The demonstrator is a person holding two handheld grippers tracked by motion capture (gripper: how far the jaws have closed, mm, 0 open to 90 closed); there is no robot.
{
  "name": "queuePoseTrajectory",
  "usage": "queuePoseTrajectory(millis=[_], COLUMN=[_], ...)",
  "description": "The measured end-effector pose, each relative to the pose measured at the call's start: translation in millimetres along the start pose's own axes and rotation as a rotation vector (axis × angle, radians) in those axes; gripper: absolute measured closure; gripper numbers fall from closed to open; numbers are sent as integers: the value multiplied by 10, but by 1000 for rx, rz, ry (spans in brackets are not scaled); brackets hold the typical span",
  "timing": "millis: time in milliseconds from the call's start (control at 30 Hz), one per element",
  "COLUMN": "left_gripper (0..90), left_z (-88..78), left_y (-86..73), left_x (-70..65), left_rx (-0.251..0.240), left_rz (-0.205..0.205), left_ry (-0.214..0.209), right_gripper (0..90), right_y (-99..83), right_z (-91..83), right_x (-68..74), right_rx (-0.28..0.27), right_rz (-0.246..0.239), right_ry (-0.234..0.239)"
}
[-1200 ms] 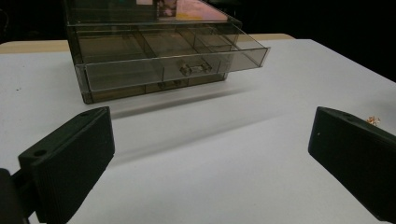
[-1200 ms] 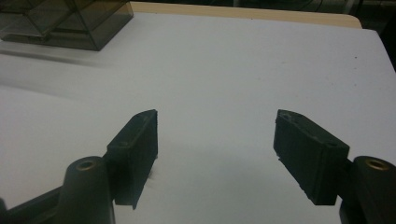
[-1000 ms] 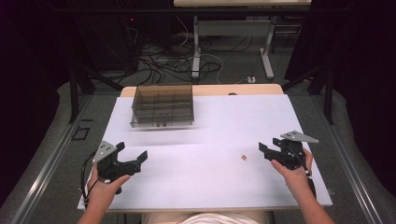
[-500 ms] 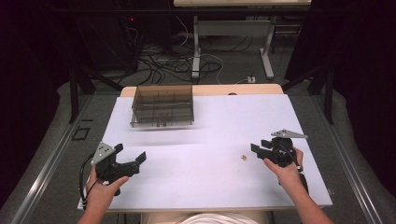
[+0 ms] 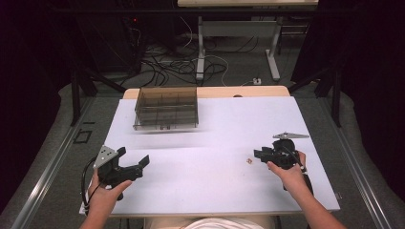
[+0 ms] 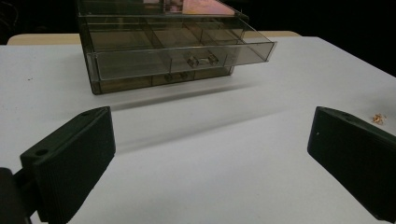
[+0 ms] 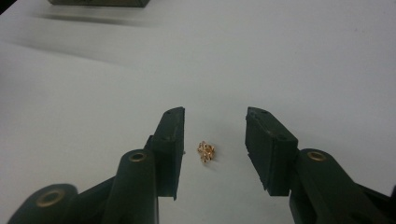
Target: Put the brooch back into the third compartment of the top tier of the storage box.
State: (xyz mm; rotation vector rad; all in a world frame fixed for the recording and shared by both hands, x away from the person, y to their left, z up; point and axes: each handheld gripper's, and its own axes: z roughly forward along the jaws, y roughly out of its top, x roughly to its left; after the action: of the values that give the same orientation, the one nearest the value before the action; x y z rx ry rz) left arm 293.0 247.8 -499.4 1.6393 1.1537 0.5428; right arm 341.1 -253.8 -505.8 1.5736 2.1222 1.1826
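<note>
Since the earlier high views, the right gripper (image 5: 255, 154) has been brought leftward across the white table (image 5: 215, 191) toward the small gold-coloured metal trinket (image 5: 249, 161), and its jaws have just been closing, with the trinket lying between them yet untouched; the left gripper (image 5: 133, 160) is seen where it was. From left to right: the left gripper is held with its jaws wide apart and nothing between them, the smoky transparent plastic drawer box (image 6: 173, 44) standing well ahead of it, its lower drawer (image 6: 187, 56) pulled partly out; the trinket lies far off to that gripper's right (image 6: 378, 118). In the right gripper view the trinket (image 7: 206, 151) is found on the table between the two black jaws, nearer the left one, a gap remaining on either side. The pick-up is judged only begun: the approach is done, while grasping, carrying and placing, presumably into the open drawer, are left. Counted: two grippers, one drawer box, one trinket.
</note>
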Motion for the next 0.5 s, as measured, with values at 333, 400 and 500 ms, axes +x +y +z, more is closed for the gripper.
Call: queuePoseTrajectory(millis=[333,400,500], left_gripper=[9,10,10], left_z=[-1,2,0], left_y=[2,1,2], left_x=[3,-1,2], left_rx=[9,4,6], left_rz=[8,1,3], left_ry=[-3,-3,-3], right_gripper=[652,668,687], right_y=[76,84,76], right_z=[75,110,155], right_x=[19,15,-1], right_rx=[67,85,108], right_rz=[23,44,57], right_ry=[9,8,13])
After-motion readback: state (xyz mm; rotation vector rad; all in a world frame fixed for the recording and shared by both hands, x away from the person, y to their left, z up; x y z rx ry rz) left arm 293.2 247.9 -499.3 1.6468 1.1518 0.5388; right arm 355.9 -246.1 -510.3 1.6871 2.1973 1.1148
